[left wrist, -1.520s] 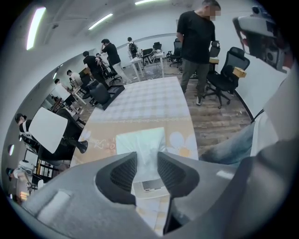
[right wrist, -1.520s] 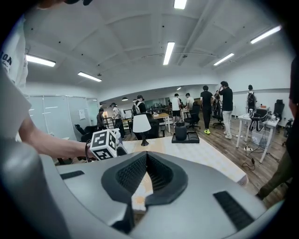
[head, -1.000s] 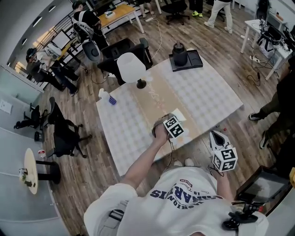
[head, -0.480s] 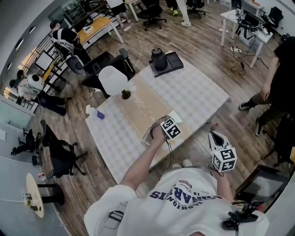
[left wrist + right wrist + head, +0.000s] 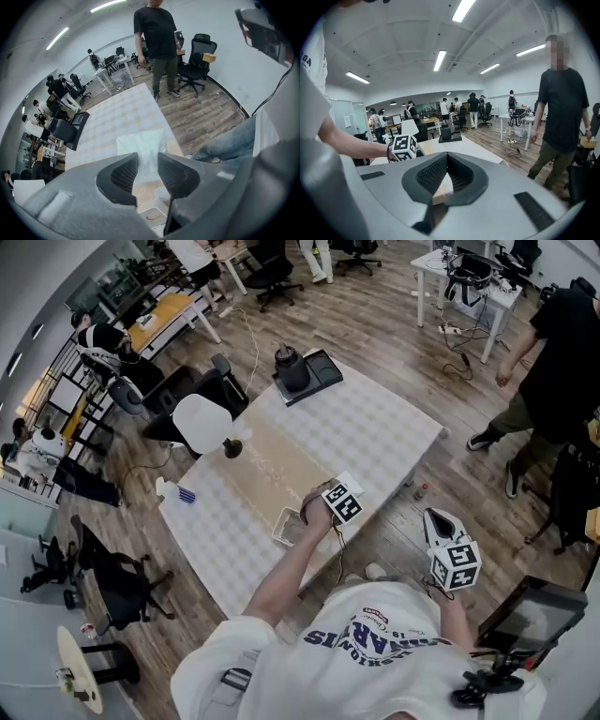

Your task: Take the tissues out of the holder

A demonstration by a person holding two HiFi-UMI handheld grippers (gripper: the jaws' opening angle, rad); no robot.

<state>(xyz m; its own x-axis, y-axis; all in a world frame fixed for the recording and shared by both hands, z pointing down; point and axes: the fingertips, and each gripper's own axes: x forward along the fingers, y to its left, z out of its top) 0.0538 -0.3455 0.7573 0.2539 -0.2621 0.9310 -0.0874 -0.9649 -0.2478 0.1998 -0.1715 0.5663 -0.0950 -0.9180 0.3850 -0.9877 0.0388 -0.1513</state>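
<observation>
Tissue [image 5: 140,140] pinched, between left gripper [image 5: 147,160] jaws

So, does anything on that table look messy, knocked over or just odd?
Nothing looks spilled or broken. The only loose item is a white tissue, pinched in the left gripper and held up by the holder near the table's front edge. The right gripper is shut and empty, off the table.

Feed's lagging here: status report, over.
Left tool shut on tissues, by holder. Right tool shut, empty, off table. Nothing in the way.
</observation>
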